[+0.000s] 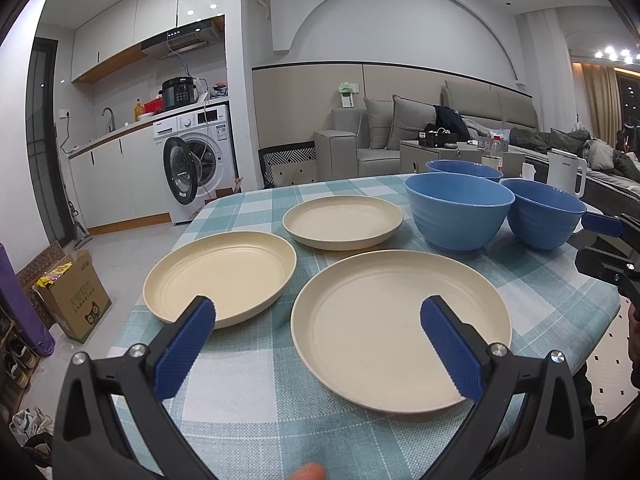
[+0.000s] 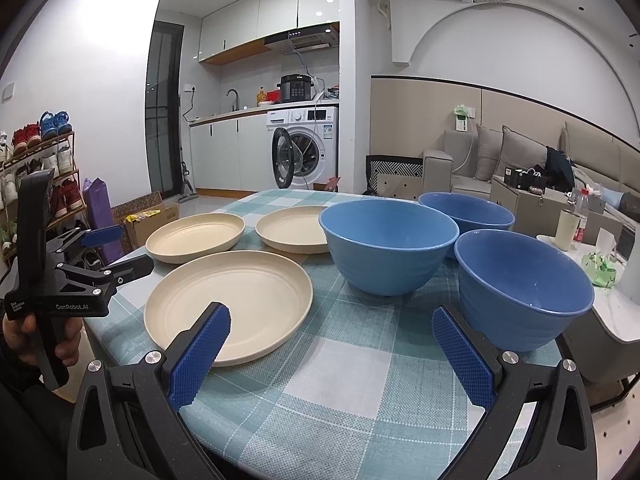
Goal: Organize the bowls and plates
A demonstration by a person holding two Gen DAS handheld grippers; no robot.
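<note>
Three cream plates lie on the checked tablecloth (image 1: 276,404): a near plate (image 1: 400,328), a left plate (image 1: 220,276) and a far plate (image 1: 342,222). To their right stand three blue bowls: a middle bowl (image 2: 390,244), a far bowl (image 2: 466,212) and a right bowl (image 2: 520,288). My left gripper (image 1: 318,312) hovers open over the near edges of the left and near plates, holding nothing. My right gripper (image 2: 331,316) is open too, between the near plate (image 2: 240,296) and the right bowl, with nothing in it.
The table edge falls away on the left toward a cardboard box (image 1: 74,300) and a shoe rack (image 2: 36,184). Behind are a washing machine (image 1: 196,164) with its door open and a sofa (image 1: 400,136). A low side table (image 2: 600,308) with a cup and a bottle stands on the right.
</note>
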